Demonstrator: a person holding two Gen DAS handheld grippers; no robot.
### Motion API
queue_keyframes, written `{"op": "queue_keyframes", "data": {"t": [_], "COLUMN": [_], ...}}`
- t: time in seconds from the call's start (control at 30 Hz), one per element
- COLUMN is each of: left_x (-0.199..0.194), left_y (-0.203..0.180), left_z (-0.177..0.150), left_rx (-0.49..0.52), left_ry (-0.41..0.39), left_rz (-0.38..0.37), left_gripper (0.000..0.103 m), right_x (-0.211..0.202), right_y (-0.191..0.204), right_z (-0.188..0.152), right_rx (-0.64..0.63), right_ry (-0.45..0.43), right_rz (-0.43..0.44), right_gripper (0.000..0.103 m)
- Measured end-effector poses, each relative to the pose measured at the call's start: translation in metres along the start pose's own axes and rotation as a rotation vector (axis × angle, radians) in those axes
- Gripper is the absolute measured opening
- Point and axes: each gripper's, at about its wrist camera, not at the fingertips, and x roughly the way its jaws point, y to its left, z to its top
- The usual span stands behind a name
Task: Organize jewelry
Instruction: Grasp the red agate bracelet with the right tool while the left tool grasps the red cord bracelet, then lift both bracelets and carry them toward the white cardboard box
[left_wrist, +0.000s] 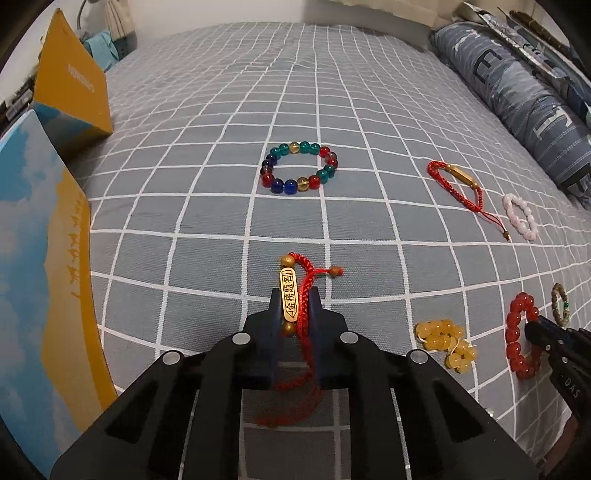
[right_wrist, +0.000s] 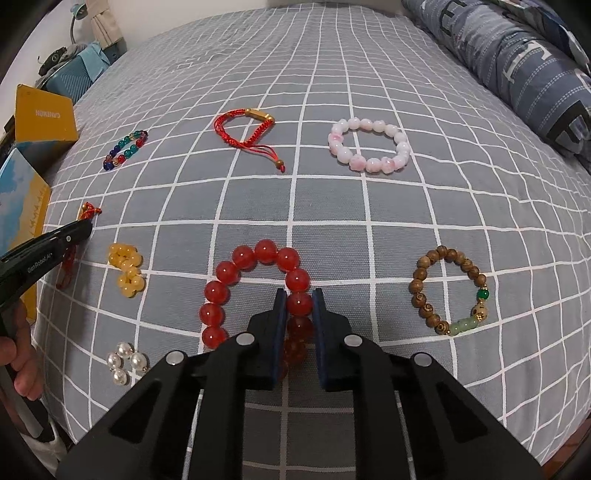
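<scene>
Jaws of the left gripper (left_wrist: 295, 295) pinch a red cord bracelet (left_wrist: 303, 291) with a gold plate, low on the grey checked bedspread (left_wrist: 207, 192). Right gripper (right_wrist: 299, 295) is clamped on the red bead bracelet (right_wrist: 255, 280)'s 4 o'clock side, with a wooden bead bracelet (right_wrist: 448, 291) at 3 o'clock and a pink bead bracelet (right_wrist: 369, 144) at 1 o'clock.
</scene>
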Motion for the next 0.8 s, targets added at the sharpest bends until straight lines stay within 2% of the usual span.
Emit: {"op": "queue_keyframes", "data": {"t": [0.3,0.8], "left_x": [-0.009,-0.032], "left_y": [0.002,0.001], "left_z": [0.002,0.002], "left_rx": [-0.008,0.001], "left_ry": [-0.018,-0.07], "left_rz": [-0.021,-0.028], "left_gripper": [0.012,0.012], "right_x": [-0.012,-0.045], "right_y": [-0.002,0.007], "right_z": [0.0,0.003], "right_rx": [0.019,-0.012], "right_ry": [-0.036,-0.173], "right_rz": [0.021,0.103], "right_gripper": [0.013,0.013]}}
